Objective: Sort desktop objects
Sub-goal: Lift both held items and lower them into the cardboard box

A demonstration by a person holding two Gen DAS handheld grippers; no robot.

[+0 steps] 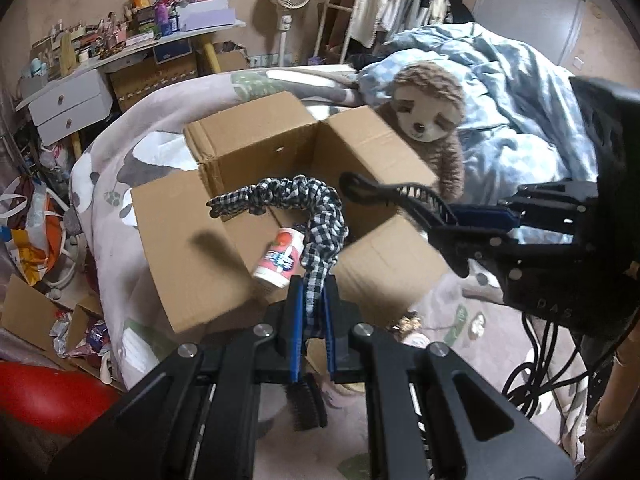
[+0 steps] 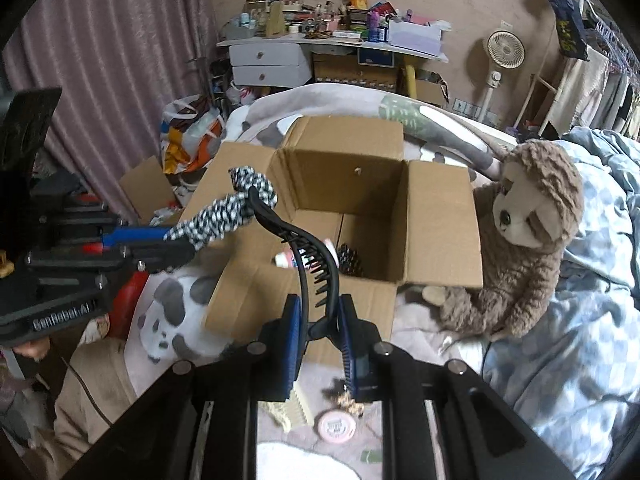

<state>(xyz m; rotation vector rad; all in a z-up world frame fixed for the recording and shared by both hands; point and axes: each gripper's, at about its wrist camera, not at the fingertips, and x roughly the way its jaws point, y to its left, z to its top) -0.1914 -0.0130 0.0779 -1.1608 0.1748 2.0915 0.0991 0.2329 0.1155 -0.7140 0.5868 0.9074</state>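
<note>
Item one: left gripper [image 1: 311, 308], lower centre of the left wrist view, blue pads clenched on a black-and-white checked fabric headband [image 1: 316, 216], which rises from the jaws and arches to the left above the open cardboard box [image 1: 248, 144]. Item two: right gripper [image 2: 320, 320], lower centre of the right wrist view, clamped on the base of a black toothed hair clip [image 2: 304, 252], which curves up and to the left above the box's near flap; the same clip appears at right of centre in the left wrist view, held out over the box. Item three: the cardboard box, flaps folded outward, standing on a bed covered by a panda-print blanket [image 1: 120, 168]. Inside it, a small white and pink cylindrical container [image 1: 280, 256] lies on its side, with a dark bristled item [image 2: 350, 260] next to it, seen in the right wrist view. Item four: a brown plush sloth [image 2: 524, 240] leaning against the box's right side, in front of a blue checked duvet [image 1: 512, 92]. Item five: on the bed below the right gripper, a cream comb [image 2: 290, 412], a round pink tin [image 2: 336, 426] and a small brownish ornament too blurred to identify. Item six: a cluttered table [image 2: 332, 42] with two drawers at the far wall, a standing fan [image 2: 505, 50] to its right.
</note>
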